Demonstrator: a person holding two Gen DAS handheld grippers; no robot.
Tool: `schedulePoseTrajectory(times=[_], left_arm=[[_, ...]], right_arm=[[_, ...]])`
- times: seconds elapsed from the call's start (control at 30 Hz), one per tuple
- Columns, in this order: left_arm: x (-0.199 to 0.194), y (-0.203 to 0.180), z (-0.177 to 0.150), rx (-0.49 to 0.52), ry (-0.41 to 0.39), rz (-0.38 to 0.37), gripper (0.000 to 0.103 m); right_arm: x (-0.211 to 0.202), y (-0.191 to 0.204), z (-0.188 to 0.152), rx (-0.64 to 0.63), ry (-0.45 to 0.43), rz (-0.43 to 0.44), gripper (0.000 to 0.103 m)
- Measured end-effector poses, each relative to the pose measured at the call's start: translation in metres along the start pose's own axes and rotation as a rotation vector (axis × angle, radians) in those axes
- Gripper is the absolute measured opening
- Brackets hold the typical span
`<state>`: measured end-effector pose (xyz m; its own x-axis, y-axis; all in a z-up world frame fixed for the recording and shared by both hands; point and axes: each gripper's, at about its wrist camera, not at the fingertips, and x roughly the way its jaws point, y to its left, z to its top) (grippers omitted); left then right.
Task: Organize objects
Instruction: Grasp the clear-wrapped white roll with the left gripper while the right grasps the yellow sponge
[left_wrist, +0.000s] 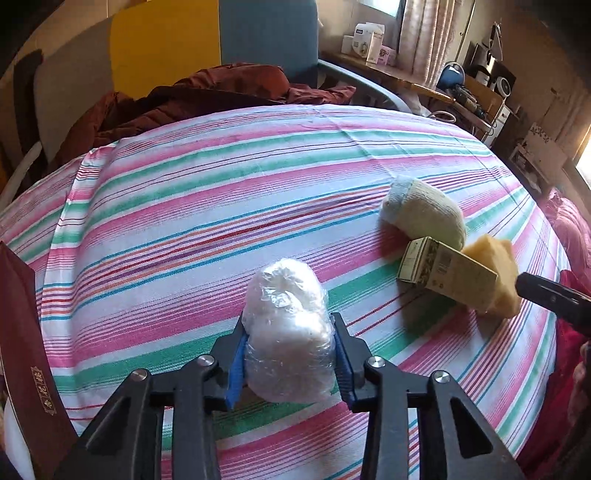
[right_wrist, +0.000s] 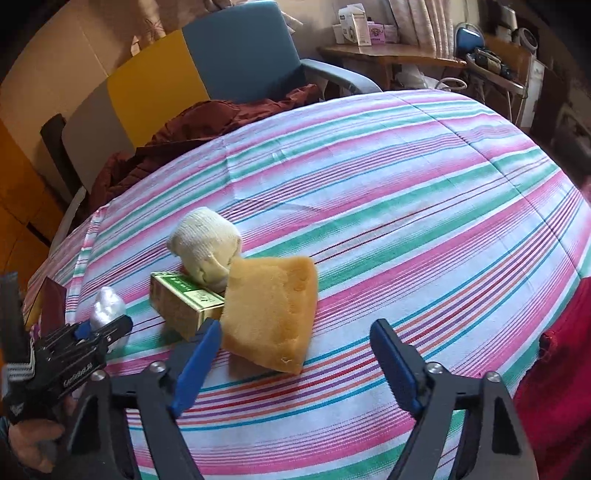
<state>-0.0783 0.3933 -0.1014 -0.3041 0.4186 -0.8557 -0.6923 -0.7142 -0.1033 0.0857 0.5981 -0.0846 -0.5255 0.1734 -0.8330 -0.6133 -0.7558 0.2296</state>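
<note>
Left gripper (left_wrist: 290, 356) clamps its blue pads on the plastic-wrapped bundle (left_wrist: 288, 332) at the near edge of the striped bedcover (left_wrist: 221, 192), and that crinkly, soft, light wrap looks slippery, so a mid-body squeeze seems safest. Right gripper (right_wrist: 291, 363) hangs open and empty just short of the yellow sponge (right_wrist: 271, 314). Beyond sit the green carton (right_wrist: 184, 302) and rolled sock (right_wrist: 205, 240), touching.

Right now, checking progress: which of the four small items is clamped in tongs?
The plastic-wrapped white bundle, pinched by the left tongs; the others lie loose.
</note>
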Motion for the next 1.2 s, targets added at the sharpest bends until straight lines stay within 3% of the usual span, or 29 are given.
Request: schedulePoseTrajectory(times=[0.3, 0.43, 0.6, 0.83, 1.2], left_arm=[[0.002, 0.002, 0.003, -0.024, 0.0, -0.019, 0.04], [0.0, -0.001, 0.001, 0.002, -0.003, -0.001, 0.038], [-0.006, -0.004, -0.006, 0.023, -0.011, 0.022, 0.037], [-0.032, -0.004, -0.027, 0.033, -0.037, 0.023, 0.037], [-0.113, -0.002, -0.046, 0.036, -0.184, 0.049, 0.037]], right_arm=[[0.024, 0.009, 0.016, 0.037, 0.048, 0.006, 0.081], [0.039, 0.018, 0.014, -0.018, 0.08, -0.036, 0.057], [0.026, 0.022, 0.004, -0.069, 0.091, -0.048, 0.056], [-0.005, 0.024, -0.01, -0.083, 0.041, -0.063, 0.056], [-0.039, 0.045, -0.029, -0.126, -0.03, -0.001, 0.056]])
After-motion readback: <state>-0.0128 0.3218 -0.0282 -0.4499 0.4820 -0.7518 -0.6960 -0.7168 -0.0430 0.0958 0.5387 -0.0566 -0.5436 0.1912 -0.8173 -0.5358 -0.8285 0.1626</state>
